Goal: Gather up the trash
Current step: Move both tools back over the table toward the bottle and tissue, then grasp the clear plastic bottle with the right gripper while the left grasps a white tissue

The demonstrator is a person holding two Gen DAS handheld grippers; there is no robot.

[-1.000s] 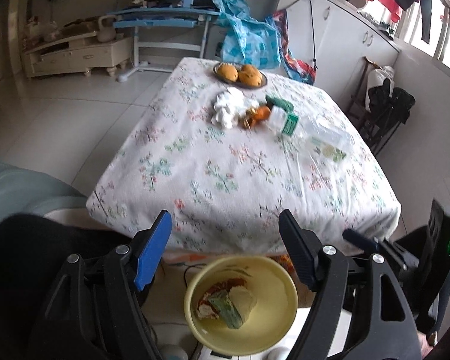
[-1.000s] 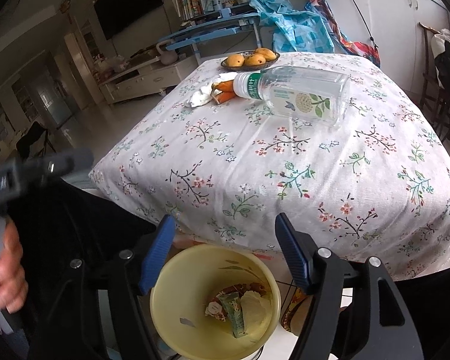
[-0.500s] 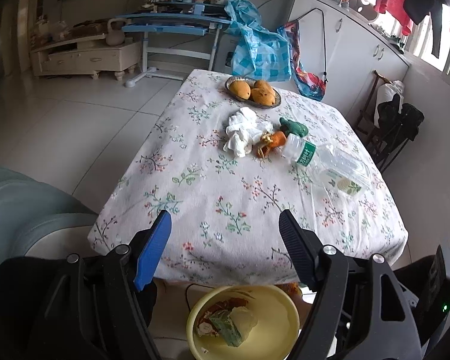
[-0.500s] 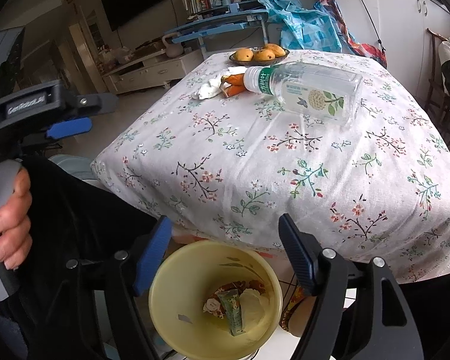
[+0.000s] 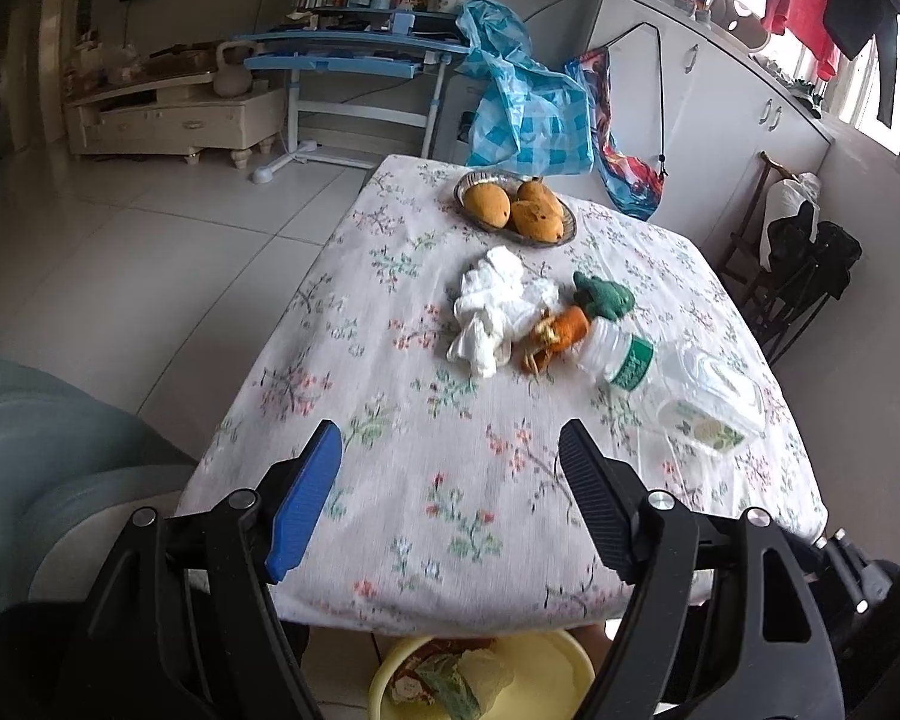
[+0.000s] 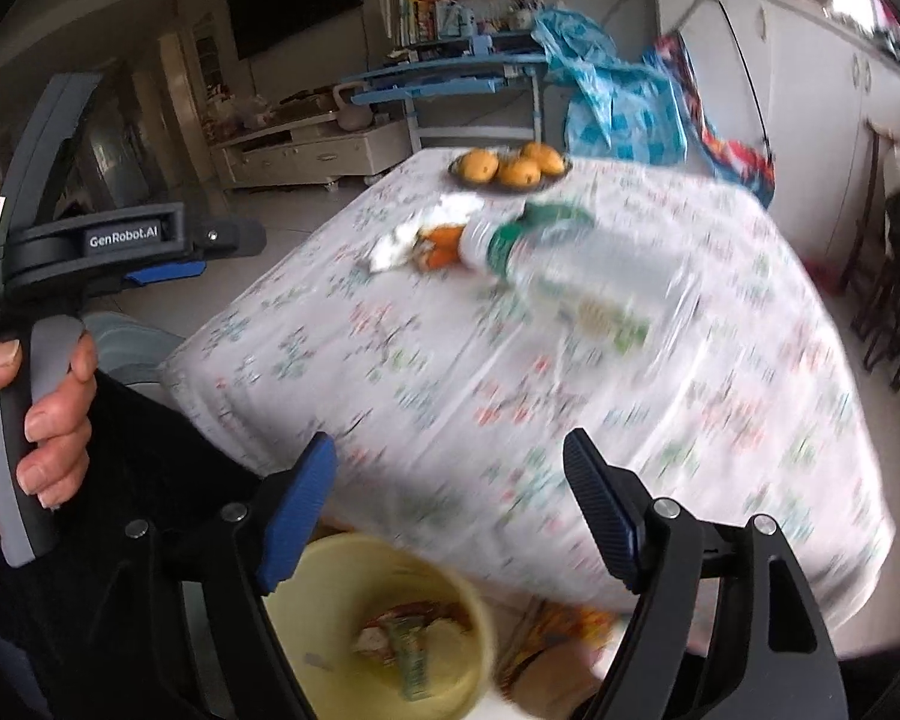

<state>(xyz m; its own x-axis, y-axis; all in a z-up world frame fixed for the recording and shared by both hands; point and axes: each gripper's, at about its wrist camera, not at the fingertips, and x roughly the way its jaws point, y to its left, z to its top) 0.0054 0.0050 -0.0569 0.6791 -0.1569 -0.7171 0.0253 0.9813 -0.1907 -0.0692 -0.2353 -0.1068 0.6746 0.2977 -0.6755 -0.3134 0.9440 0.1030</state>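
Observation:
On the floral tablecloth (image 5: 390,408) lie crumpled white tissue (image 5: 492,312), an orange peel scrap (image 5: 555,333) and a clear plastic bottle (image 5: 684,387) with a green label, on its side. A yellow bin (image 5: 534,669) holding wrappers stands on the floor below the table's near edge. My left gripper (image 5: 450,462) hangs open over the near part of the table, nothing between its fingers. My right gripper (image 6: 450,480) hovers by the table's near edge above the bin (image 6: 342,588); its jaws are opening and empty. The bottle (image 6: 576,276) and tissue (image 6: 402,243) appear blurred there.
A dish of mangoes (image 5: 516,210) sits at the table's far end, with a green plush piece (image 5: 603,297) beside the peel. A person's hand (image 6: 36,408) grips the left gripper's handle. A blue desk (image 5: 354,54), cabinets and a dark chair (image 5: 804,264) surround the table.
The left gripper has moved forward over the table, so the bin has slid to the bottom of its view. The right view has risen, rolled and blurred; the left gripper and hand entered it.

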